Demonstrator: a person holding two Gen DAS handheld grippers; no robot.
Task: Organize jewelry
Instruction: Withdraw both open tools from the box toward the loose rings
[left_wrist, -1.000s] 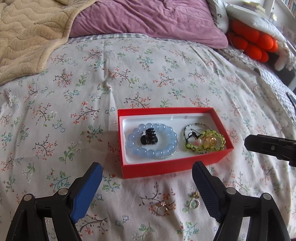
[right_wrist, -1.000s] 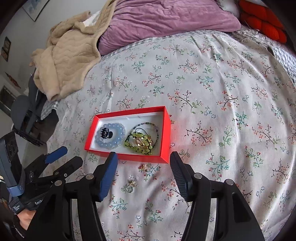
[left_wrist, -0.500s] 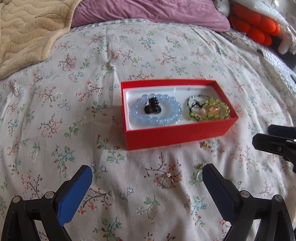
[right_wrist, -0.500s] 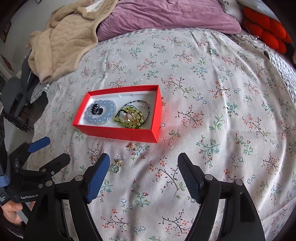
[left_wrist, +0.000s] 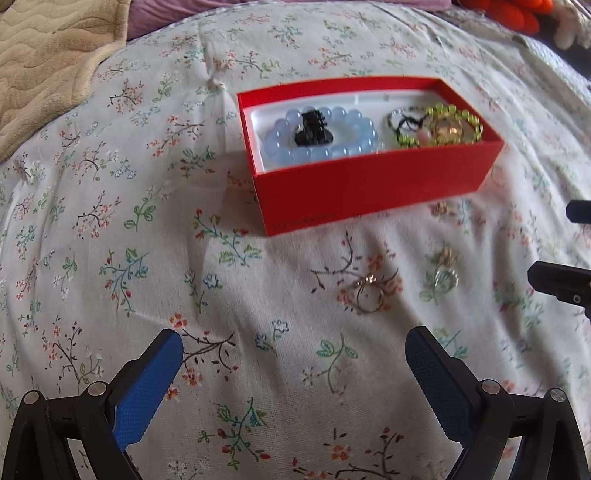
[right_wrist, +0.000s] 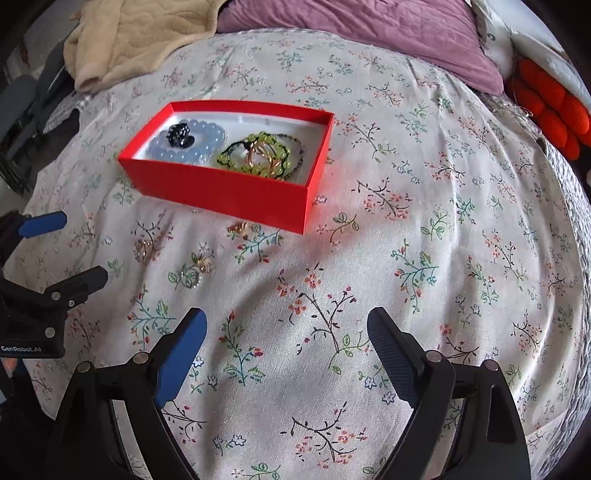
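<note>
Pinching the thin gold ring (left_wrist: 369, 297) off the soft floral bedspread (left_wrist: 258, 369) risks snagging fabric; left tool (left_wrist: 293, 373) and right tool (right_wrist: 286, 350), jaws just opened, gape empty.

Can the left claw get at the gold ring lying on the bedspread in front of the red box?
Probably yes. The left claw stands wide open and empty, and only bare bedspread lies between it and the gold ring.
</note>
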